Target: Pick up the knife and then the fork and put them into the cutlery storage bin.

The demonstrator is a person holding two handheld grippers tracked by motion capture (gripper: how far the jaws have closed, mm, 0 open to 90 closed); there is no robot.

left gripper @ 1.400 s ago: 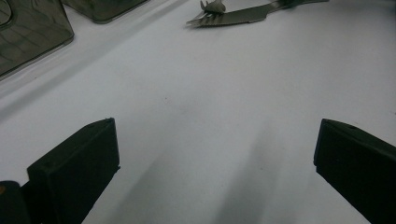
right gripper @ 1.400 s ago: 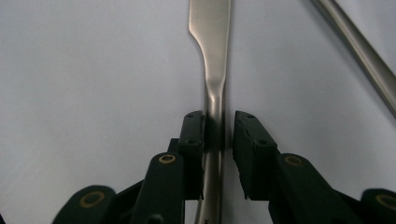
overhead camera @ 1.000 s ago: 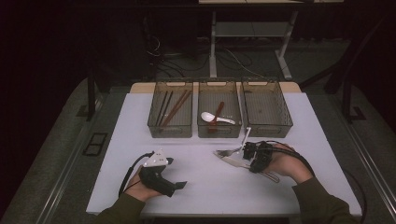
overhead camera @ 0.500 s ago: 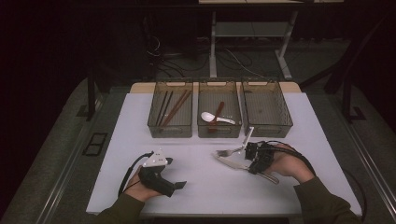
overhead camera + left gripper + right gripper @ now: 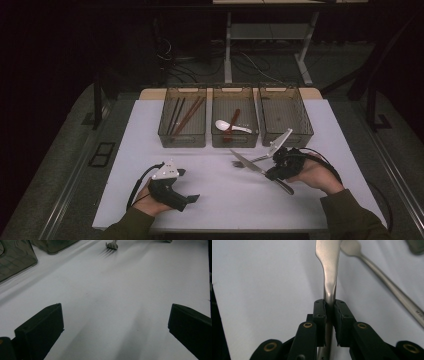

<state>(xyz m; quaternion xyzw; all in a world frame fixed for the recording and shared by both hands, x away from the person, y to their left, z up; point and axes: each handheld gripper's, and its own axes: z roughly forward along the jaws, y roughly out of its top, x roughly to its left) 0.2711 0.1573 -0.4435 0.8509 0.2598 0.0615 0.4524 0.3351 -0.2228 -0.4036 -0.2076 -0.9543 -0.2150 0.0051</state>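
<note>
My right gripper [image 5: 270, 173] is shut on a steel table knife [image 5: 247, 161], and the blade juts left, lifted a little off the white table [image 5: 220, 200]. In the right gripper view the pads [image 5: 320, 312] pinch the knife [image 5: 329, 277] at its narrow neck. A steel fork [image 5: 251, 160] lies on the table just behind the knife, and its handle [image 5: 392, 290] runs off to the right. My left gripper [image 5: 192, 198] rests on the table near the front left. Its jaws stand wide open over bare table [image 5: 112, 325]. The fork's tines [image 5: 111, 245] lie far ahead of it.
Three clear bins stand in a row at the back of the table. The left bin [image 5: 182, 137] holds chopsticks. The middle bin [image 5: 235, 140] holds a white spoon and a reddish one. Nothing lies in the right bin [image 5: 285, 117]. Table legs and cables stand beyond.
My right hand has risen a little and drifted right with the knife, so the blade tip now sits higher. The left hand has stayed put.
</note>
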